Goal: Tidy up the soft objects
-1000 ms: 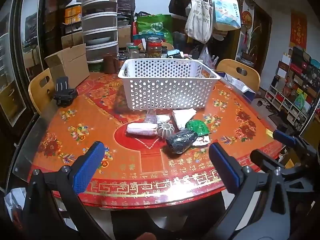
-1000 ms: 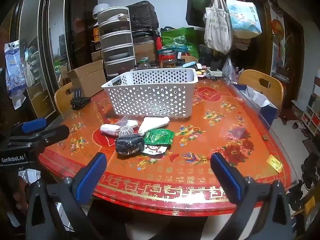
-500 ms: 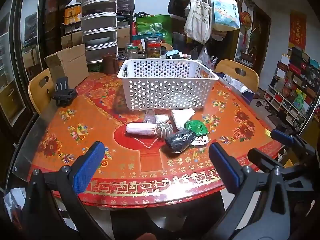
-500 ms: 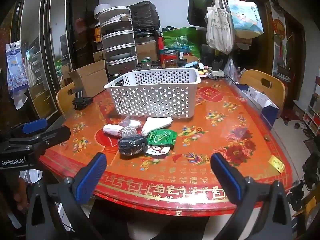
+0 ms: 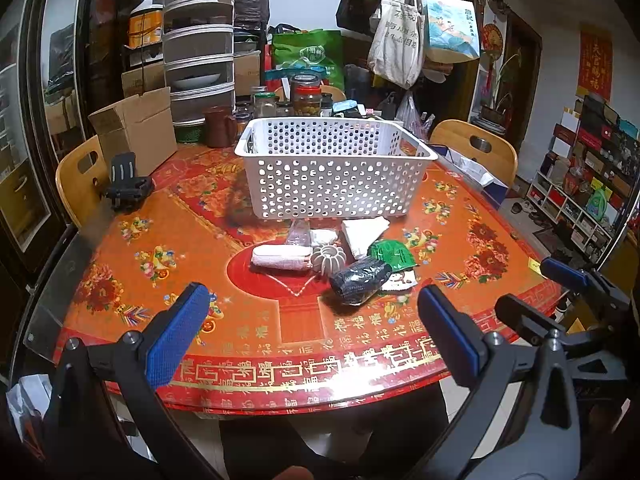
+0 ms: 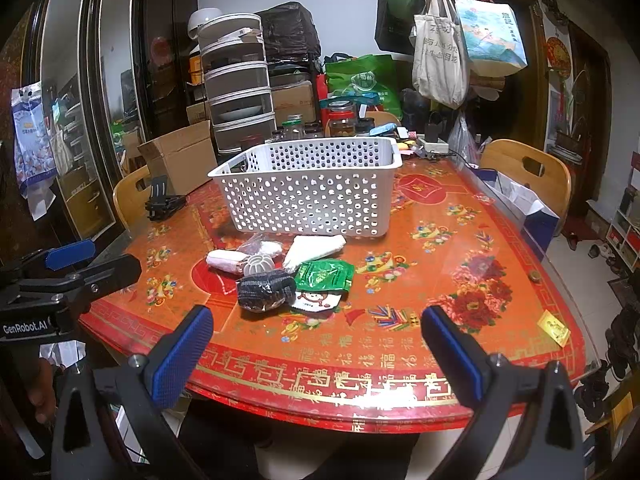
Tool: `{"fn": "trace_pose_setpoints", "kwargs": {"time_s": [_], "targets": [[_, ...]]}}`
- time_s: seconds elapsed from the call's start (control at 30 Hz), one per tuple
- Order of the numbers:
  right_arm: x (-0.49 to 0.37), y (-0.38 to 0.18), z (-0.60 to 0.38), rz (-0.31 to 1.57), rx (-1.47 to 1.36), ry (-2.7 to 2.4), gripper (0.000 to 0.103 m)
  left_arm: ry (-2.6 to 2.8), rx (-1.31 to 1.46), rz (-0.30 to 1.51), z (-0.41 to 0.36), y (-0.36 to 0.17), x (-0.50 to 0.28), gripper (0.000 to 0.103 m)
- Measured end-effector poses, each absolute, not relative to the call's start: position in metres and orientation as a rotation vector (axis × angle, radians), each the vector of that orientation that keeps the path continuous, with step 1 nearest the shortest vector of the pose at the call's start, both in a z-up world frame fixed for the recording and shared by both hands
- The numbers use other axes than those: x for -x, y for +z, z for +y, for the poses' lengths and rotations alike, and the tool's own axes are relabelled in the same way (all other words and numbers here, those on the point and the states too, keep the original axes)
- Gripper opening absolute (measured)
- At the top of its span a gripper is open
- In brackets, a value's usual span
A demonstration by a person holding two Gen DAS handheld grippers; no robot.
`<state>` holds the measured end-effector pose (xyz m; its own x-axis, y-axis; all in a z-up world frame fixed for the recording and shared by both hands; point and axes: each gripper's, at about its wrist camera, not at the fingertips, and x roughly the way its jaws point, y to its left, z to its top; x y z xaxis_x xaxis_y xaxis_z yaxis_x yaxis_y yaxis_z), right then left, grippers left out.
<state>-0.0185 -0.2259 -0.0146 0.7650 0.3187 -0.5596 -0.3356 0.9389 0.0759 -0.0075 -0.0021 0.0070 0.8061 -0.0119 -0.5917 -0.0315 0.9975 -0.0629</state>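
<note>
A white perforated basket [image 5: 332, 172] [image 6: 312, 192] stands mid-table. In front of it lies a small pile: a dark rolled sock bundle [image 5: 360, 280] [image 6: 266, 286], a white roll [image 5: 280, 258] [image 6: 224, 260], a grey ridged round piece [image 5: 328, 258] [image 6: 259, 266], a folded white cloth [image 5: 362, 234] [image 6: 314, 250] and a green packet [image 5: 394, 254] [image 6: 324, 276]. My left gripper [image 5: 312, 332] is open at the table's near edge, short of the pile. My right gripper [image 6: 316, 344] is open too, near the front edge, to the right of the left one. Both hold nothing.
A cardboard box [image 5: 136, 136], a black clamp stand [image 5: 126, 188], stacked steamer trays [image 5: 200, 60] and jars [image 5: 306, 96] crowd the table's back. Wooden chairs [image 5: 476, 148] stand around it. A blue-and-white box [image 6: 528, 208] sits at the right edge.
Both views have drifted slightly; the right gripper has shifted a little so the basket and pile sit further right in its view. No object has moved.
</note>
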Motion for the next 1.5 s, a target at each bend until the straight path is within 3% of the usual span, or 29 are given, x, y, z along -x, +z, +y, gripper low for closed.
{"fn": "trace_pose_setpoints", "kwargs": {"time_s": [1.5], "targets": [[0.0191, -0.0152, -0.2225, 0.606, 0.026, 0.362, 0.103, 0.010, 0.073, 0.637, -0.0024, 0.0048, 0.0078, 0.103]]}}
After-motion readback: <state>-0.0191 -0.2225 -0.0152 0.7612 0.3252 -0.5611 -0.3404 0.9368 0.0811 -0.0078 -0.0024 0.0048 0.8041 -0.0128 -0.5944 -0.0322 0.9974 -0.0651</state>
